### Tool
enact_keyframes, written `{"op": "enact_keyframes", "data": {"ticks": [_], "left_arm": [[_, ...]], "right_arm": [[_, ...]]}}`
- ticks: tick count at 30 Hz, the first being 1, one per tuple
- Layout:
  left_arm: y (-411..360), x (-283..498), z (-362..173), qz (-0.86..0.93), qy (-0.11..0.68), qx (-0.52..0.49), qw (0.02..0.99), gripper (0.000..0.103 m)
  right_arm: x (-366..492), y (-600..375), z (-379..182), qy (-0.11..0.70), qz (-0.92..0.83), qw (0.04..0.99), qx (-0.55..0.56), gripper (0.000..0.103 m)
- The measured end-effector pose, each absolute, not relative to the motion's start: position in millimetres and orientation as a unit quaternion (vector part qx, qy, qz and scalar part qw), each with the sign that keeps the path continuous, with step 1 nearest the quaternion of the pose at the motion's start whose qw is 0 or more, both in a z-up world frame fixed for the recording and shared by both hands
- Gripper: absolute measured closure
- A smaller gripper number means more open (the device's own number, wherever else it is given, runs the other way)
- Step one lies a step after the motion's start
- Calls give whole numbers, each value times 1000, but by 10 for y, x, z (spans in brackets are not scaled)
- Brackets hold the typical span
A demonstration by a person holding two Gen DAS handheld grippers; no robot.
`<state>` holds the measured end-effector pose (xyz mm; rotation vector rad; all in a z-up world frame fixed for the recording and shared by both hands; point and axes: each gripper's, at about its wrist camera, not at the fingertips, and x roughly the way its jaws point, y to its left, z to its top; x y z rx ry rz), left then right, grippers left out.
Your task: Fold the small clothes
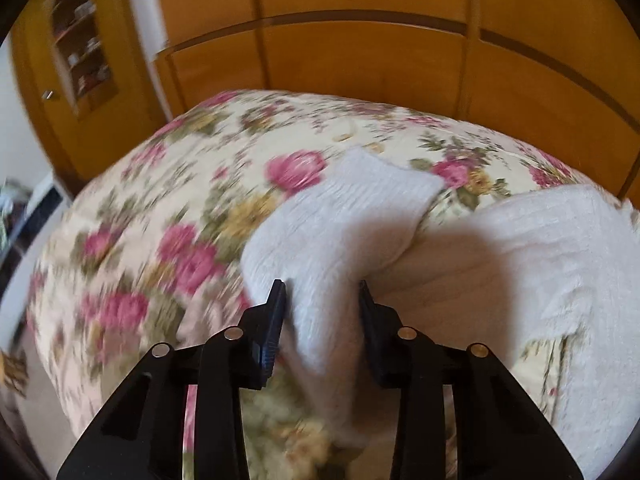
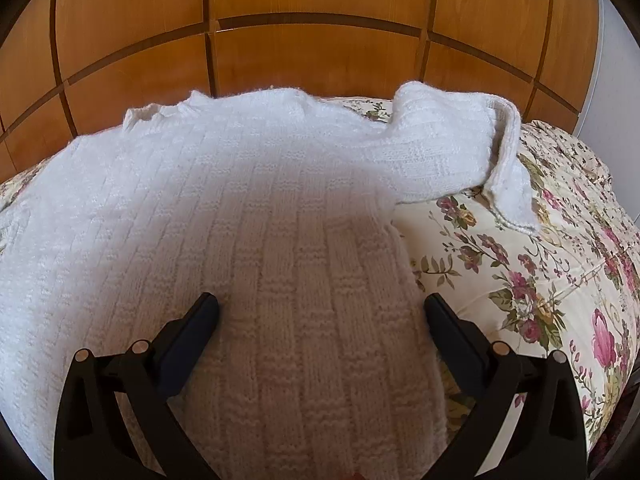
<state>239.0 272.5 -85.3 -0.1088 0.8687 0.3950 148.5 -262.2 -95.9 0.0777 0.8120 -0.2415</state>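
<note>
No readable writing anywhere. Left gripper (image 1: 322, 294) has its fingers pinched narrow on a fold of the white knit sweater (image 2: 224, 216); right gripper (image 2: 322, 306) hangs wide over its hem. The sweater lies flat on the floral bedspread (image 2: 520, 264), one sleeve (image 2: 452, 152) bunched at 1 o'clock. Left view's blurry. Wooden wardrobe (image 2: 320, 32) at 12.

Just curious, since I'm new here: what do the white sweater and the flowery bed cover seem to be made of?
White sweater: looks like soft knitted yarn, matte and fuzzy, with ribbed stitch bands; wool or acrylic, I cannot tell. Flowery bed cover: seemingly smooth woven fabric with printed roses, lightly creased.
</note>
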Motion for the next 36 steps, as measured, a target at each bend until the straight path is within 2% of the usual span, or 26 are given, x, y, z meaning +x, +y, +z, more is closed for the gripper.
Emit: {"op": "enact_keyframes", "data": {"ticks": [3,5,7,8,9,12,16,17,18,19,20,23,27,33,36], "left_arm": [[2842,2102,-1011,204,420,-95,879,68],[2937,1904,-1027,204,393,-145,885,65],[2968,1837,-1003,214,380,-159,886,50],[2970,1853,-995,223,380,-156,884,35],[2974,1873,-980,226,381,-153,884,33],[2940,2001,-879,229,379,-119,889,33],[2726,2314,-787,260,381,7,887,33],[2708,2377,-789,266,382,29,884,34],[2703,2439,-796,275,383,45,881,53],[2733,2503,-799,275,390,47,877,89],[2765,2548,-801,264,401,36,876,97],[2919,2578,-633,262,395,-33,880,97],[3058,2529,-171,258,326,-140,899,97],[2522,2536,373,151,227,-163,948,97],[2145,2569,458,72,207,-164,962,97]], "right_arm": [[1487,-2619,-961,393,-118,911,36,2],[1493,-2618,-966,392,-119,911,36,2],[1495,-2619,-970,393,-118,911,37,2],[1497,-2619,-972,393,-118,911,37,2],[1493,-2619,-972,393,-118,911,37,2],[1491,-2622,-975,392,-118,912,37,2],[1490,-2625,-981,391,-118,912,37,2],[1492,-2625,-983,391,-119,912,36,2],[1489,-2627,-984,391,-119,912,36,2],[1488,-2630,-986,391,-119,912,36,2],[1487,-2636,-989,391,-118,912,37,2],[1482,-2646,-994,391,-117,912,40,2],[1480,-2643,-993,390,-117,912,40,2],[1479,-2643,-989,389,-119,913,38,2],[1477,-2641,-991,389,-119,913,38,2]]}}
